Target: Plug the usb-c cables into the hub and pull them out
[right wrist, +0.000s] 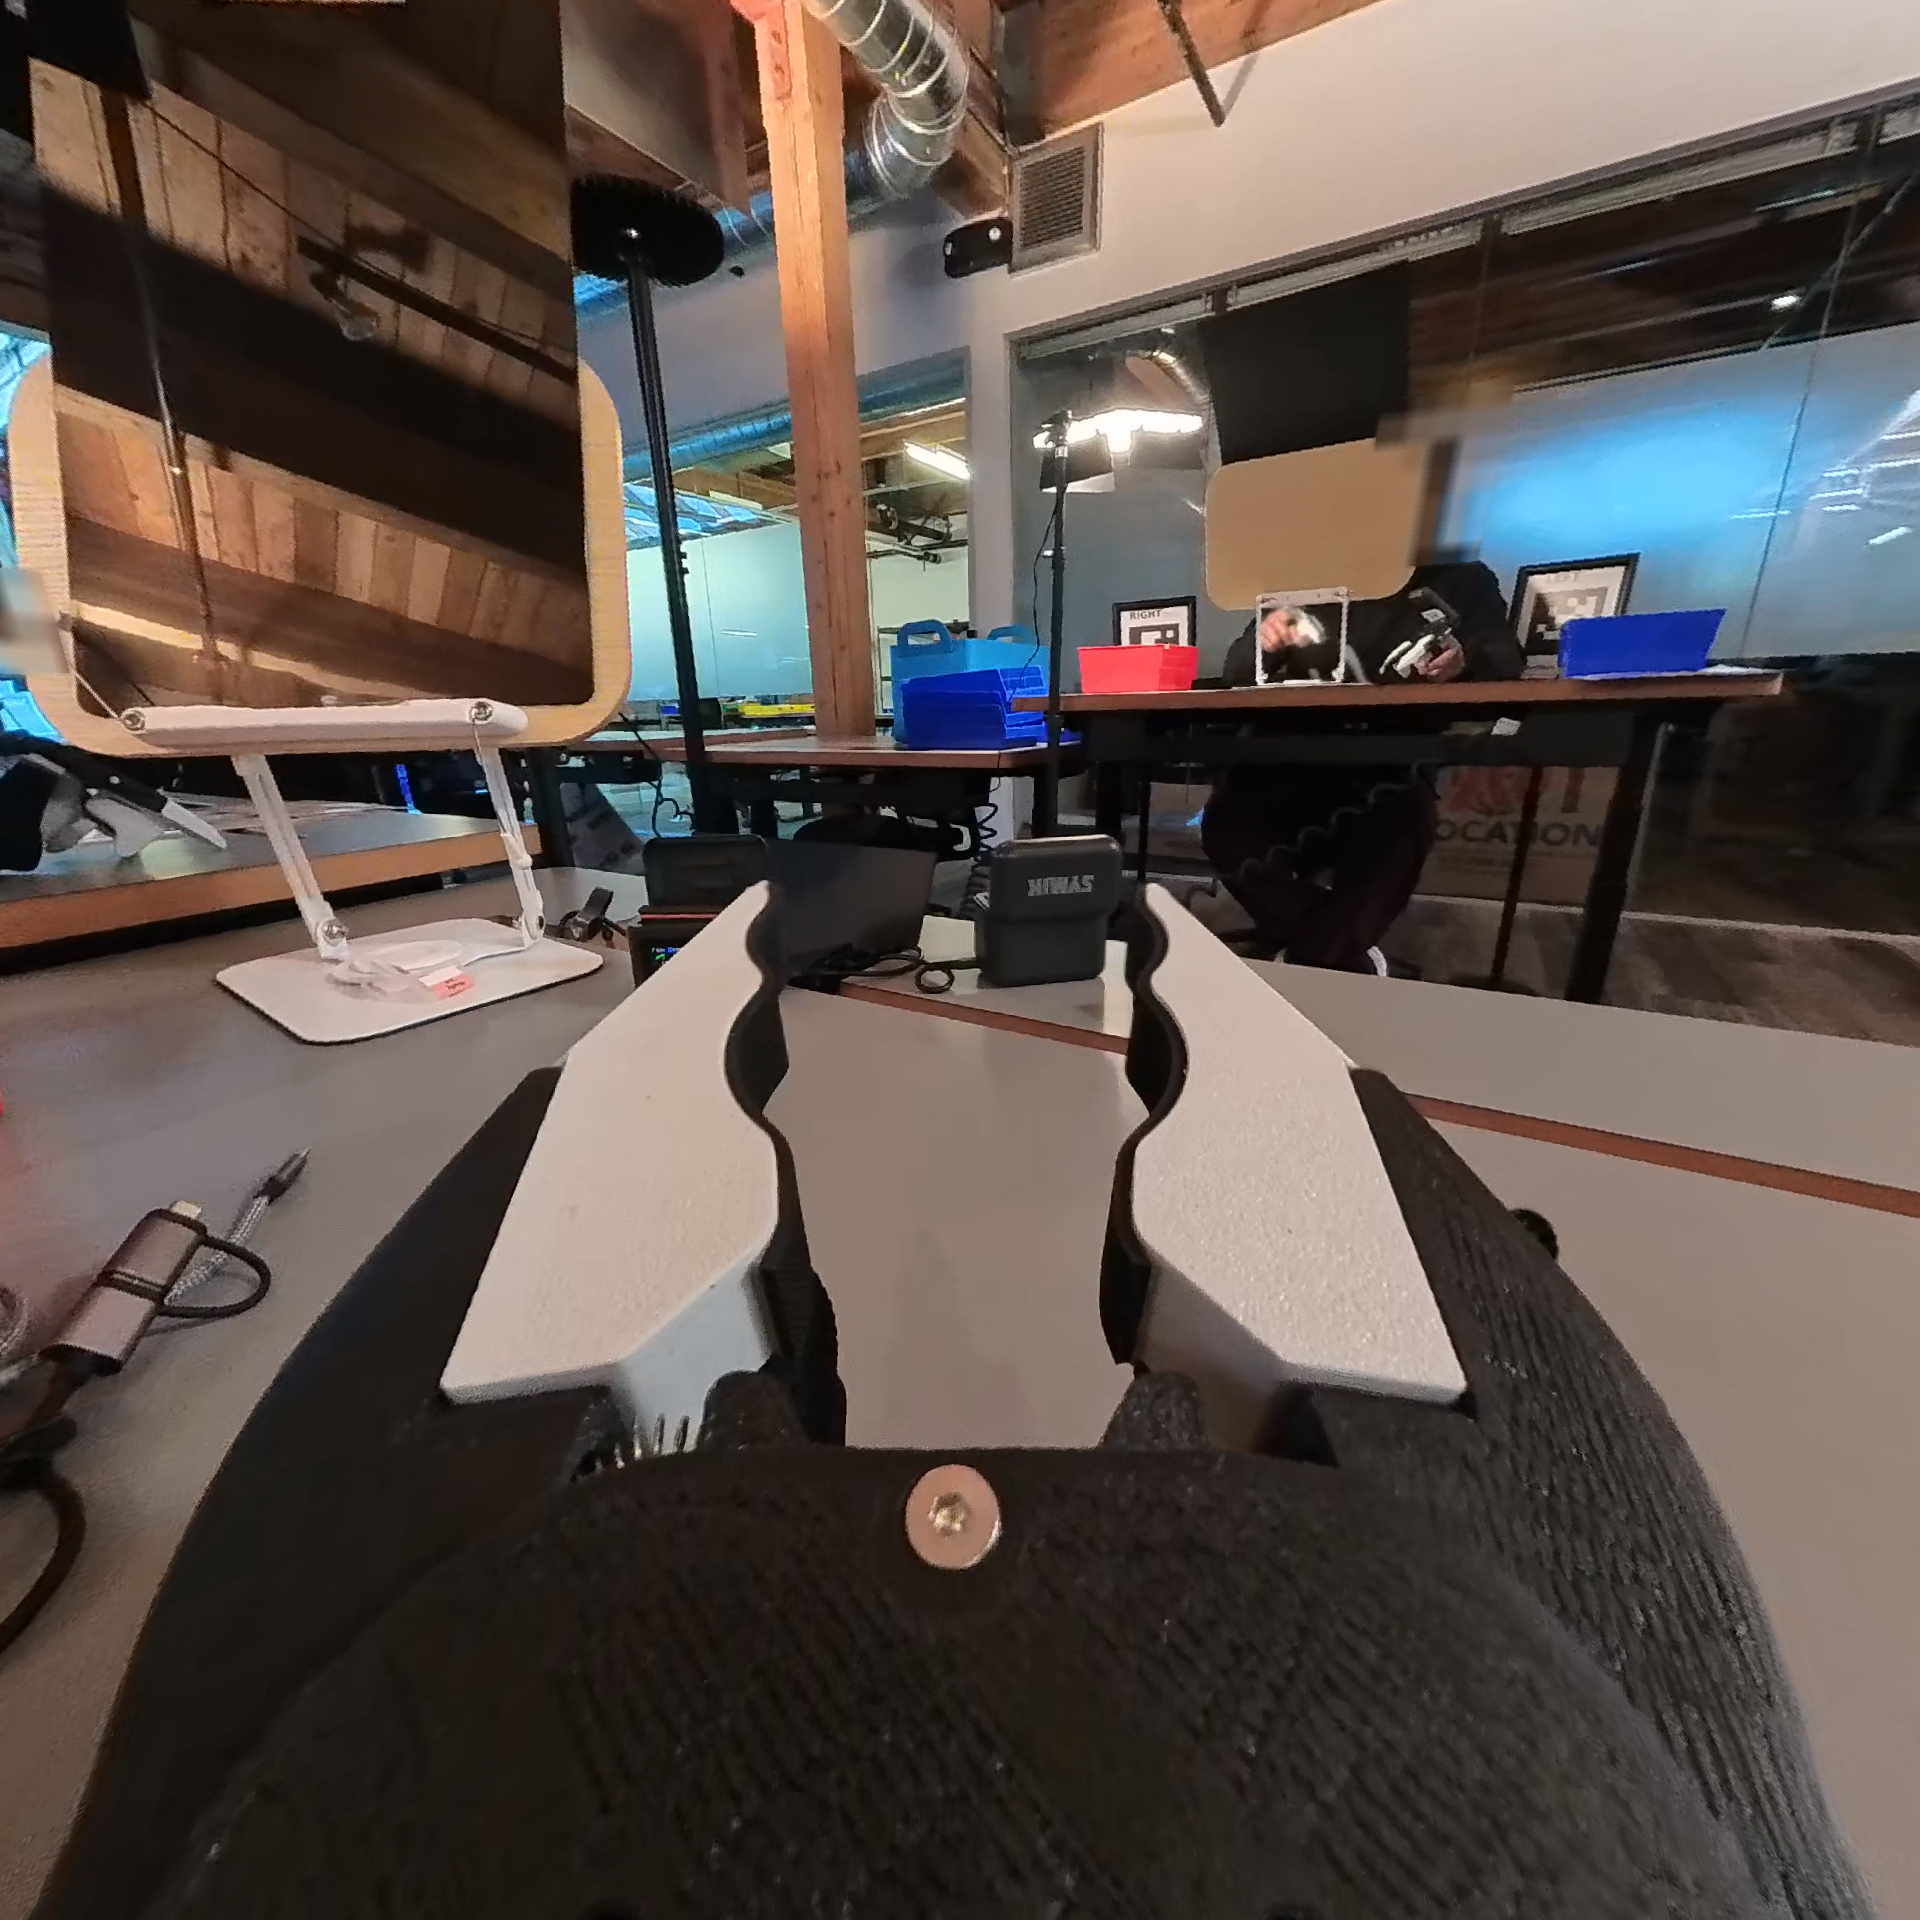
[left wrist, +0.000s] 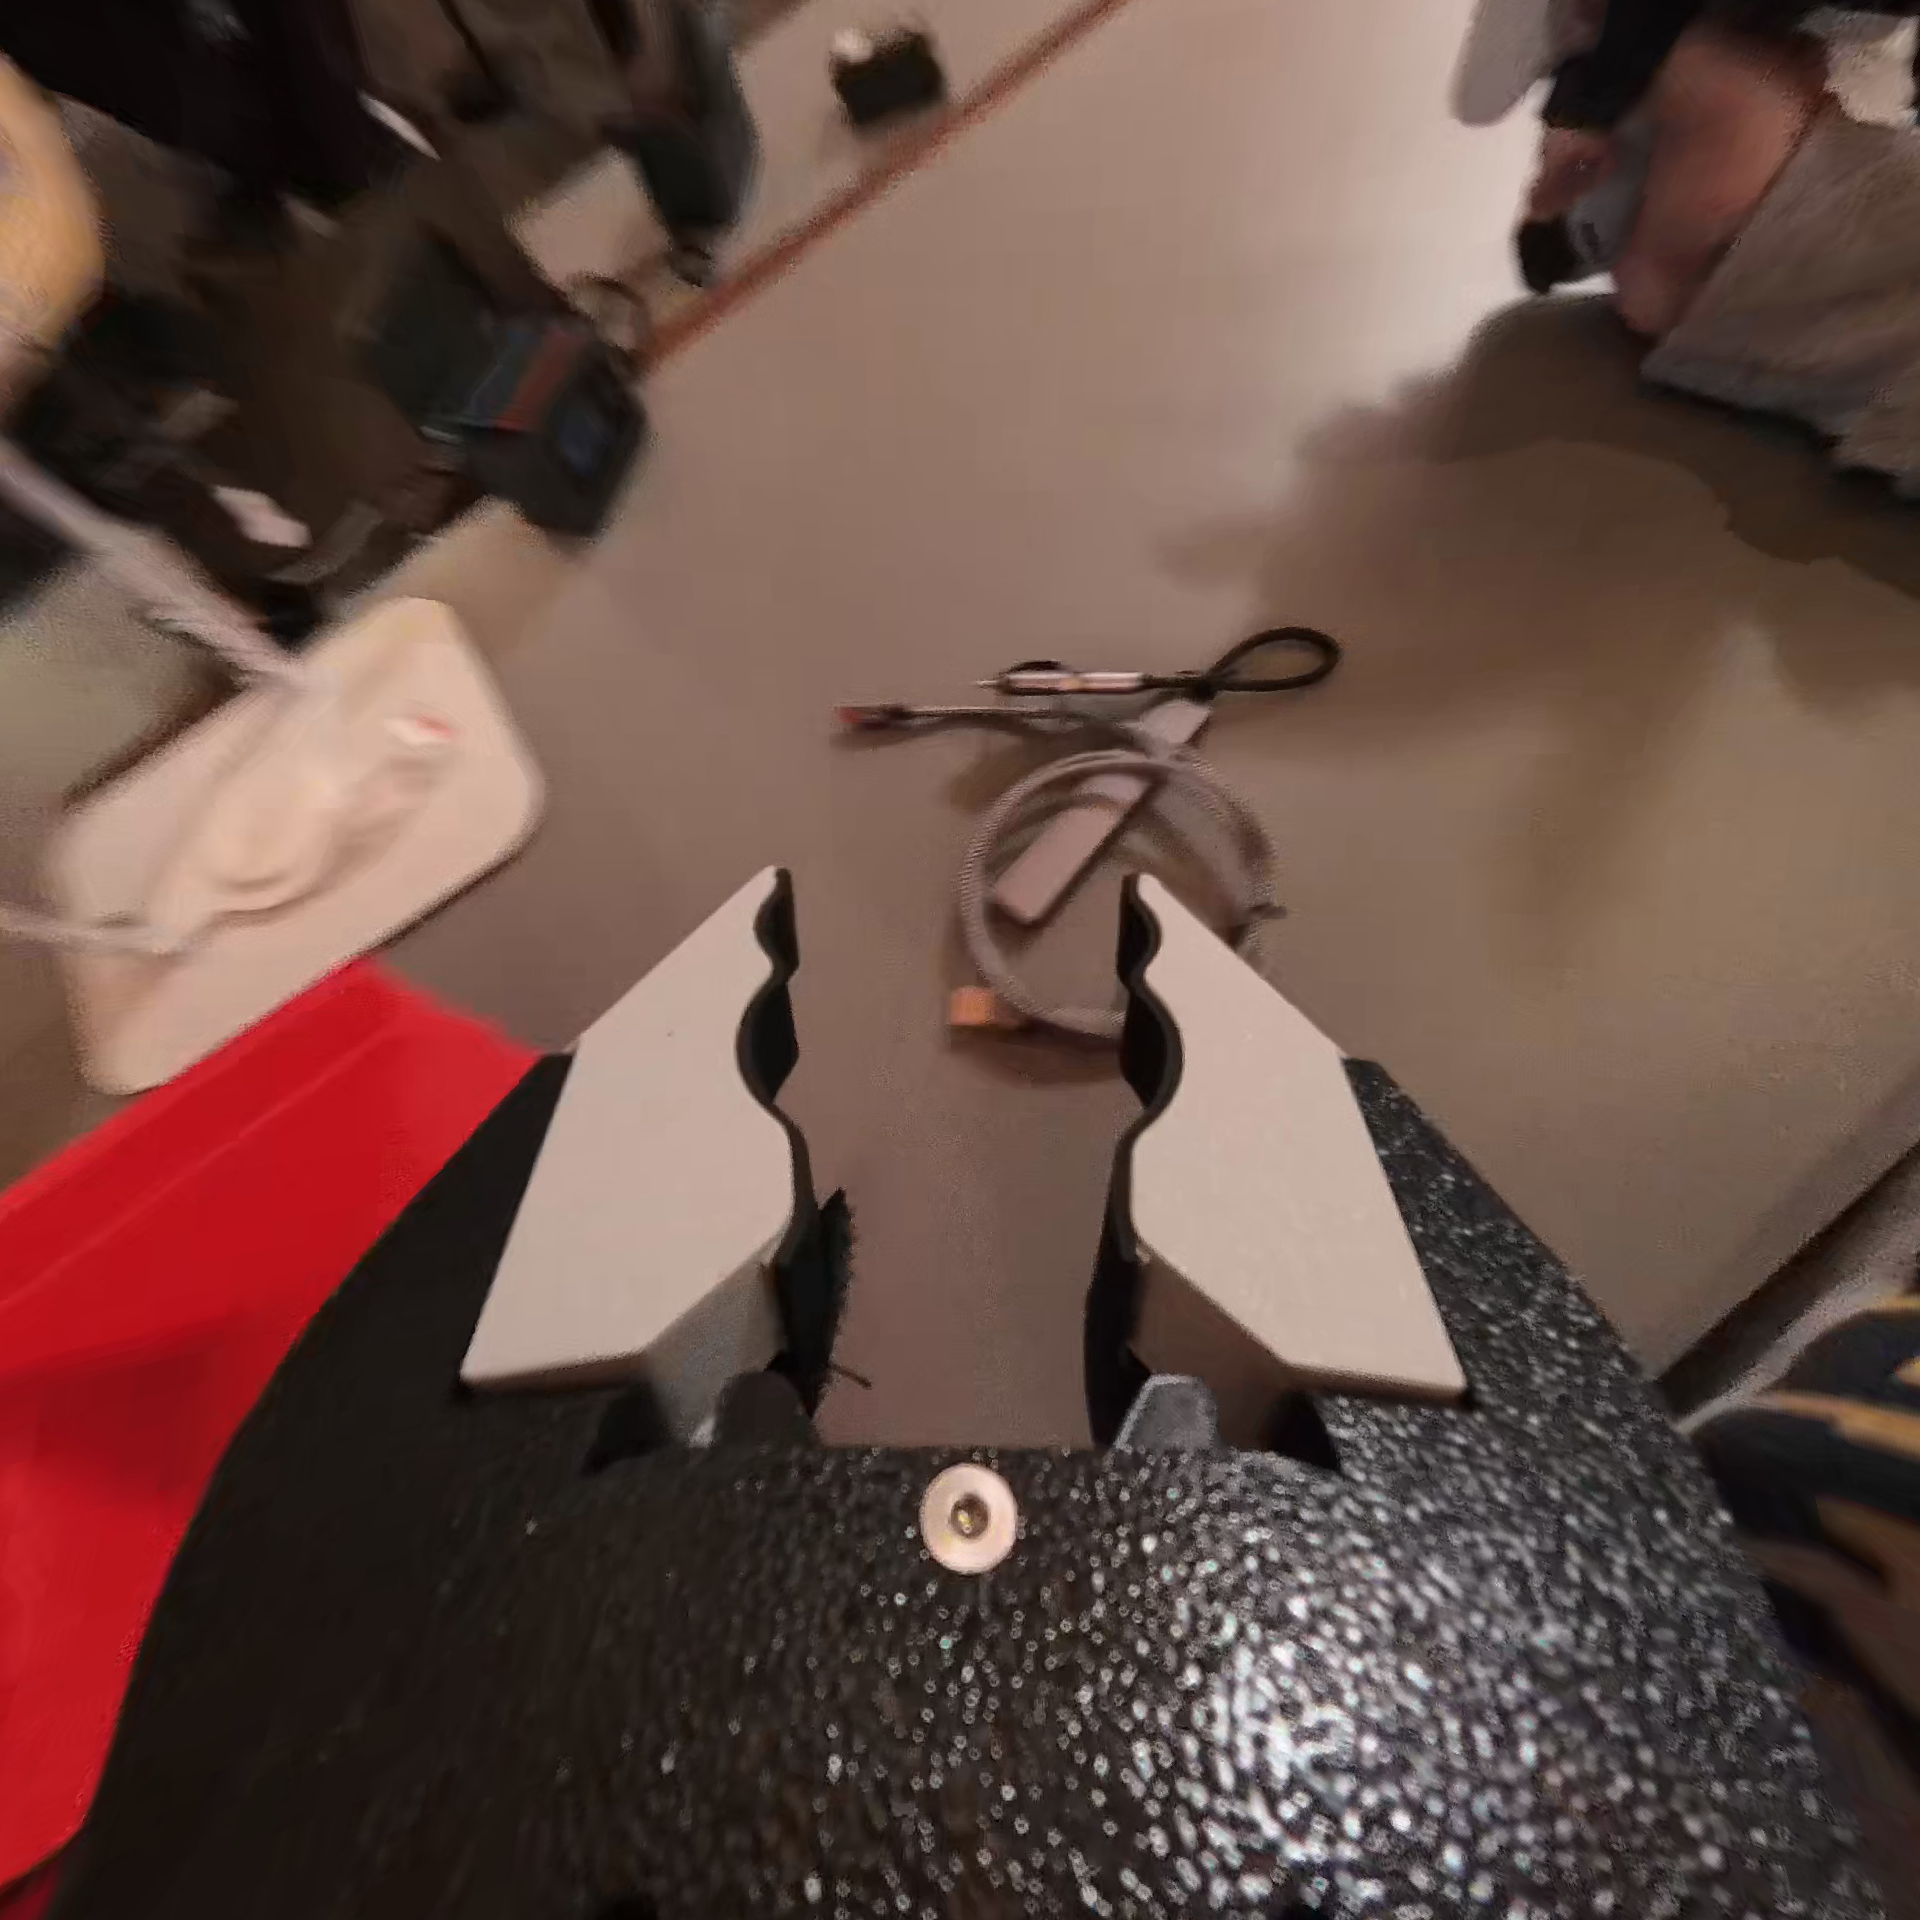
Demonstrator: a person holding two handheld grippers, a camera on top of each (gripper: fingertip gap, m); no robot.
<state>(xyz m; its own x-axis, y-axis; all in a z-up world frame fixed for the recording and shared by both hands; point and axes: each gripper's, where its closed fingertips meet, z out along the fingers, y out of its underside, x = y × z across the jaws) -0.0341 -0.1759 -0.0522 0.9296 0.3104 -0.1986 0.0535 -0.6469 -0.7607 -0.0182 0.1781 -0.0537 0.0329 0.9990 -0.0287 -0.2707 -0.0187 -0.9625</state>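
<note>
In the left wrist view a flat grey hub point(left wrist: 1039, 878) lies on the grey table point(left wrist: 935, 468), just beyond my fingertips and a little right. A grey braided cable point(left wrist: 1210, 805) loops around it and ends in a copper-coloured plug point(left wrist: 977, 1008). Behind it lie a black looped cable point(left wrist: 1288, 660) and a red-tipped plug point(left wrist: 862, 717). My left gripper point(left wrist: 958, 894) is open and empty, above the table. My right gripper point(right wrist: 958, 904) is open and empty, low over bare table. Grey connectors point(right wrist: 130, 1283) and a braided cable end point(right wrist: 265, 1190) lie at its lower left.
A white tablet stand point(right wrist: 416, 977) holding a tablet point(right wrist: 312, 416) stands at the left; its base also shows in the left wrist view point(left wrist: 291, 810). Black devices point(right wrist: 1049, 914) sit along the table's far edge. Red cloth point(left wrist: 156, 1247) is near left. A person point(right wrist: 1351, 644) sits at another table.
</note>
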